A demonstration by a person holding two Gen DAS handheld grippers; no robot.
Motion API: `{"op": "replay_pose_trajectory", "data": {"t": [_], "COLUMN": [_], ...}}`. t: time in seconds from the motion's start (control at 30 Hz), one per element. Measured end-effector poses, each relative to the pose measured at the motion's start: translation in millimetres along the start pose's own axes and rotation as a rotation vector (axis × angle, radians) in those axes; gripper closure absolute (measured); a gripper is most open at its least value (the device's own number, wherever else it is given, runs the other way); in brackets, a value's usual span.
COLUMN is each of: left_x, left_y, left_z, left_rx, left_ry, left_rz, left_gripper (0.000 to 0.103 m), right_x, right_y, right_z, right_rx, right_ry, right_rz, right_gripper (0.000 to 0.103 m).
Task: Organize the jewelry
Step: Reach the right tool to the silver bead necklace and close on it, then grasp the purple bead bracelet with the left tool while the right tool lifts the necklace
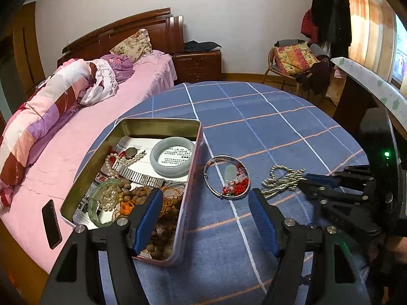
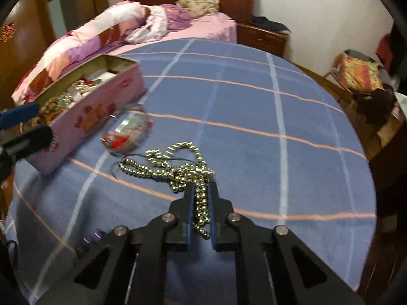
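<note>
1. Tin box point(image 1: 195, 152), oblong and lidless, sits on the blue checked bedspread point(image 1: 267, 117); it serves as landmark below. Its outer wall is pink with printed figures point(image 2: 101, 106), its inner wall brassy.
2. Inside the tin, on printed paper, a grey-green jade bangle point(image 1: 155, 161) lies flat at the far right corner.
3. Near the tin's middle lie a white pearl strand point(image 1: 119, 161) and a metal link watch band point(image 1: 138, 176), the band running slantwise across the floor.
4. At the tin's near left corner a green glass bangle point(image 1: 95, 203) holds more pearls; brown wooden beads point(image 1: 162, 241) fill the near right end.
5. Just right of the tin, on the bedspread, a silver bangle point(image 1: 207, 178) rings a pale jade pendant with red cord point(image 1: 230, 178).
6. Further right of the tin lies the silver bead necklace point(image 2: 162, 170), a tangled heap whose long axis runs roughly from the tin side towards the right gripper point(image 2: 201, 195).
7. Right gripper is clamped on one end of that necklace; beads hang between its blue pads point(image 2: 189, 211).
8. Left gripper point(image 1: 206, 198) hovers over the tin's near right corner with jaws spread wide, holding nothing.
9. Left of the tin, a dark phone point(image 1: 52, 223) lies on the pink sheet point(image 1: 45, 172).
</note>
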State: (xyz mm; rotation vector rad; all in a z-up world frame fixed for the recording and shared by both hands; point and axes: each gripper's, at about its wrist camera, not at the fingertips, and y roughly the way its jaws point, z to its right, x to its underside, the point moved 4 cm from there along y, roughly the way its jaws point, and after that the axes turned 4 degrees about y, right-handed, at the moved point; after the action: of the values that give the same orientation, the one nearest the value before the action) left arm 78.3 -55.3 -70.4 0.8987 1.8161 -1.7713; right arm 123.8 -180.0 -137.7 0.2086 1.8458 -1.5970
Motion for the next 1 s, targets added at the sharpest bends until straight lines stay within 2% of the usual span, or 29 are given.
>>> {"op": "replay_pose_trajectory", "data": {"t": [0.27,0.47,0.7,0.87,0.93,0.97,1.0], "left_x": [6.6,16.1,28.9,35.2,37.2,38.5,40.3], "left_y": [-1.9,3.7,15.0,15.1,15.4,16.8,18.0], "left_z": [34.1,62.7,74.0,80.0,80.8,81.6,82.3], "left_rx": [0.054,0.096,0.162,0.185,0.192,0.196,0.2], "left_ry": [0.061,0.13,0.138,0.149,0.152,0.152,0.15], "left_rz": [0.0,-0.025,-0.095,-0.108,-0.112,-0.119,-0.126], "left_gripper": [0.033,0.033,0.033,0.033,0.033,0.033,0.034], "right_x": [34.6,45.1,51.3,52.7,53.3,52.7,52.3], "right_y": [-29.2,-38.9,-44.3,-46.8,-46.5,-45.3,-44.9], "right_z": [43.6,36.7,30.7,31.9,32.7,32.5,31.8], "right_rx": [0.055,0.053,0.047,0.049,0.034,0.034,0.038], "right_ry": [0.102,0.098,0.074,0.078,0.098,0.099,0.099], "right_rz": [0.01,0.012,0.012,0.012,0.015,0.017,0.023], "right_gripper": [0.09,0.09,0.09,0.09,0.086,0.08,0.068]}}
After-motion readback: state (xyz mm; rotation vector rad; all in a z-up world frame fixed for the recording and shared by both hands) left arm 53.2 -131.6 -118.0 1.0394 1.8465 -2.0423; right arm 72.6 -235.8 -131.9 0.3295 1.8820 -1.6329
